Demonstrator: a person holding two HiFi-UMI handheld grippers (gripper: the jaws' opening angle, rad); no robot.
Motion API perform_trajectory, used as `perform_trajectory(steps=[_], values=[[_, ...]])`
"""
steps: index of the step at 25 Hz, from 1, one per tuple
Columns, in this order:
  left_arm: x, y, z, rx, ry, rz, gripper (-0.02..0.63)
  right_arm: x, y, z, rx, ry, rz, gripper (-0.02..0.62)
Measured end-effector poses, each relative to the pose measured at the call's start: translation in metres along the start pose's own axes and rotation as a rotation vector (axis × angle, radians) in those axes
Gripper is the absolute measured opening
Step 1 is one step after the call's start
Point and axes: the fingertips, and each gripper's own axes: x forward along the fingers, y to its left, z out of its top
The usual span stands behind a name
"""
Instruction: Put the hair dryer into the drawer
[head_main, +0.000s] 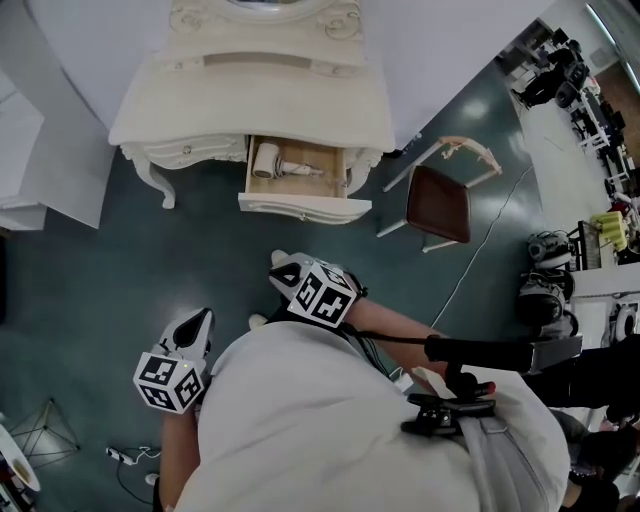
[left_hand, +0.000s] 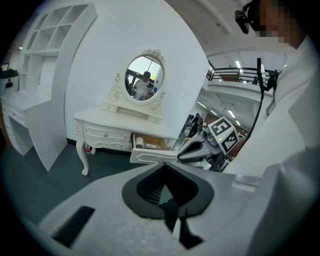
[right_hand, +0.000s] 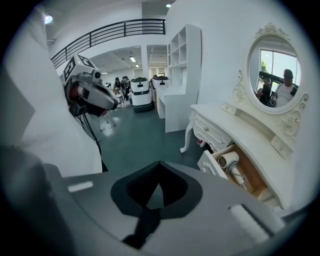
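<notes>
**Dryer**: lies inside the open drawer, at 12 o'clock from the person in the head view. The barrel sits at the 9 o'clock end of the drawer. The handle points toward 3 o'clock, and the cord is gathered along it. Placement appears complete. The drawer stands open.

**Handling (judgement):** Rigid plastic shell, moderate weight concentrated in the barrel, smooth and liable to slip. Take hold across the handle, close to the barrel, to limit swing. The cord is limp and may snag on the drawer rim.

**Left gripper**: jaws together, nothing between them, touching nothing. It sits at 7 o'clock from the drawer, well apart from it.

**Right gripper**: jaws fully together, empty, touching nothing. It sits at 6 o'clock from the drawer, near its front panel but apart from it.
</notes>
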Motion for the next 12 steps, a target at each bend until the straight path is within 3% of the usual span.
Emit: perform_trajectory(steps=[12], values=[[0.013,-0.01,0.0,0.008,0.019,-0.023,0.003,-0.009,-0.002,-0.011,0.001,-0.002,-0.006,0.0]])
